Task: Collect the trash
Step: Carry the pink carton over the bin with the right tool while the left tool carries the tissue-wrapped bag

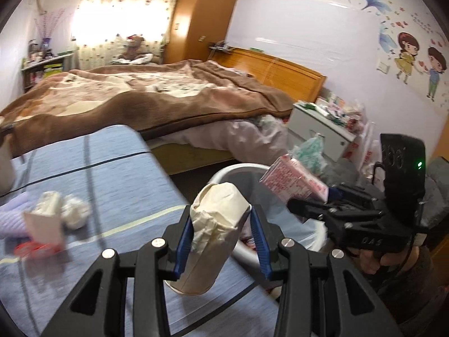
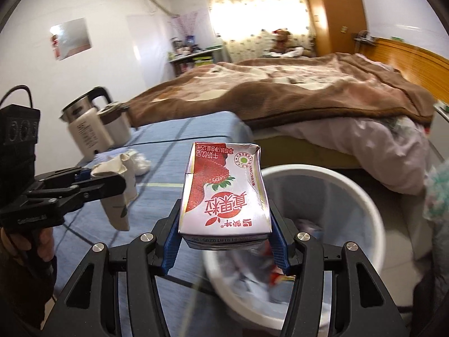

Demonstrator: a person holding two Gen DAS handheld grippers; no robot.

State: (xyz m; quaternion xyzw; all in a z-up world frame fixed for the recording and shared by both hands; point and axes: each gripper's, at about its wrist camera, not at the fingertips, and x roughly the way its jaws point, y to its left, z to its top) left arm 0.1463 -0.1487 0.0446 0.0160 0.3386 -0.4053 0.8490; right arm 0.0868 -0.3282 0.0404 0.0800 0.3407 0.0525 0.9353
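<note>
My left gripper [image 1: 221, 236] is shut on a crumpled beige paper cup [image 1: 213, 224], held above the blue table's edge beside the white trash bin [image 1: 247, 168]. It also shows in the right wrist view [image 2: 92, 179] with the cup [image 2: 118, 193]. My right gripper [image 2: 224, 241] is shut on a strawberry milk carton [image 2: 224, 193], held at the bin's near left rim [image 2: 322, 170]. The carton also shows in the left wrist view [image 1: 291, 179]. The bin holds some trash.
On the blue tablecloth [image 1: 98, 174] lie another paper cup [image 1: 45, 219], a crumpled tissue [image 1: 74, 213] and a red wrapper [image 1: 31, 248]. A kettle [image 2: 84, 129] stands at the table's far left. A bed [image 1: 154, 95] lies behind, and a cluttered nightstand [image 1: 322, 123] at right.
</note>
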